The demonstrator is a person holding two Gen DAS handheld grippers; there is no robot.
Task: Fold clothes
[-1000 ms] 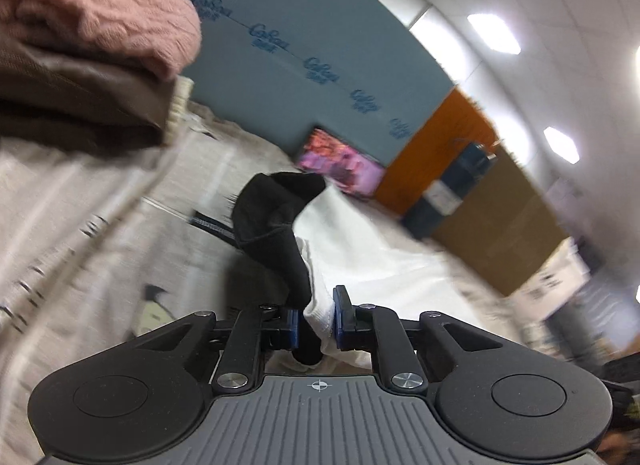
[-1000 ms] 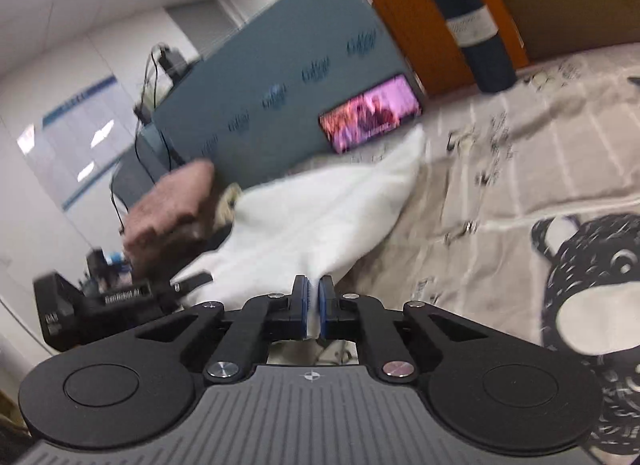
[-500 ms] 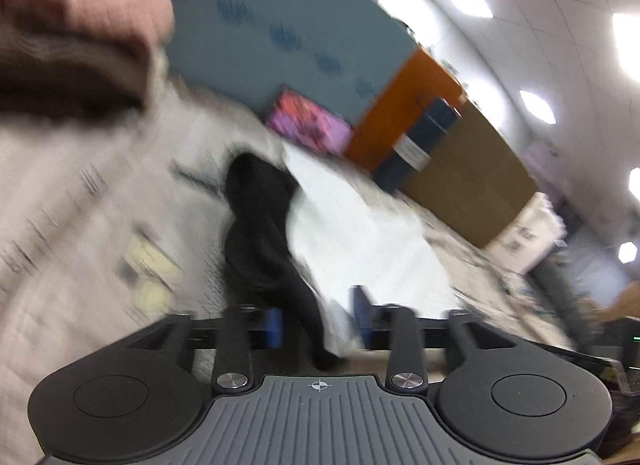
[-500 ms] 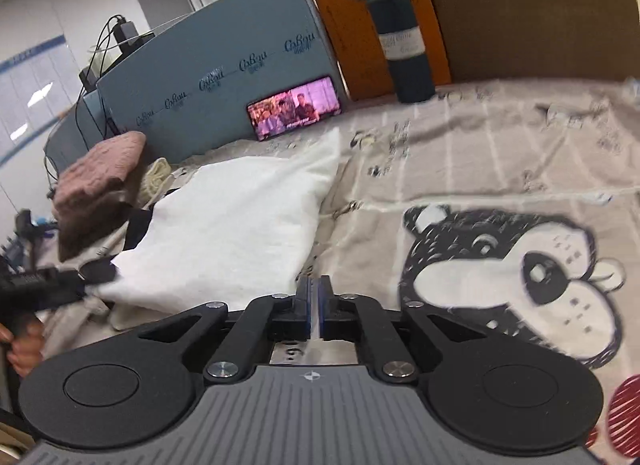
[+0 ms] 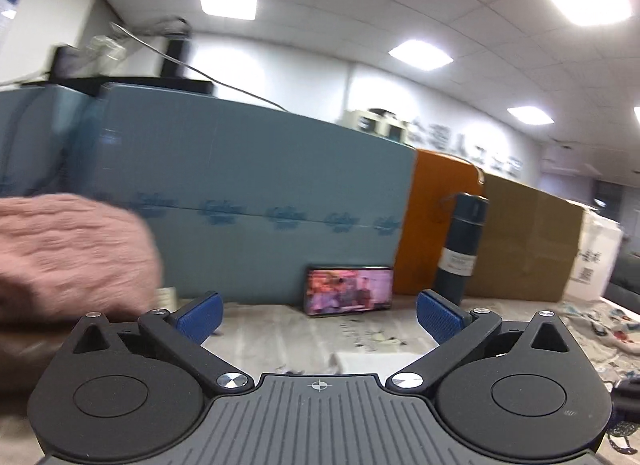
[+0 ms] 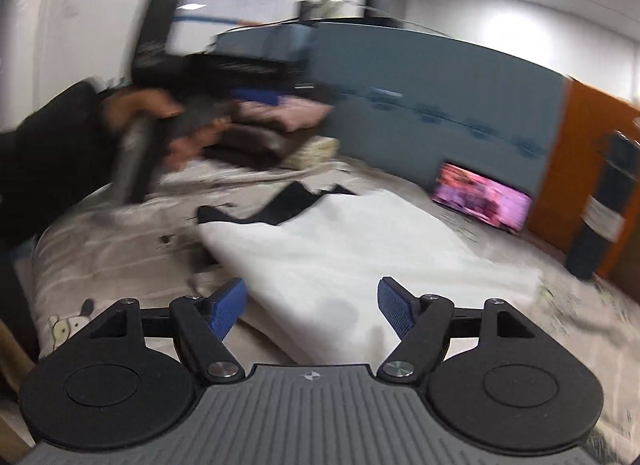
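A white garment (image 6: 360, 249) lies folded flat on the patterned sheet (image 6: 120, 257), with a black part (image 6: 280, 205) showing at its far edge. My right gripper (image 6: 312, 305) is open and empty just above the garment's near edge. My left gripper (image 5: 318, 315) is open and empty, raised and facing the blue panel; it also shows, blurred, in the right wrist view (image 6: 224, 105) by the stack. A pile of folded clothes, pink on top (image 5: 68, 257), sits at the left, also seen in the right wrist view (image 6: 280, 113).
A blue panel (image 5: 260, 201) stands behind the sheet with a lit phone (image 5: 348, 291) leaning on it. A dark flask (image 5: 460, 249), an orange board (image 5: 436, 225) and a cardboard box (image 5: 528, 241) stand at the right.
Both grippers have opened and let go of the white garment, which now lies flat. The left gripper has lifted up toward the pile of folded clothes.
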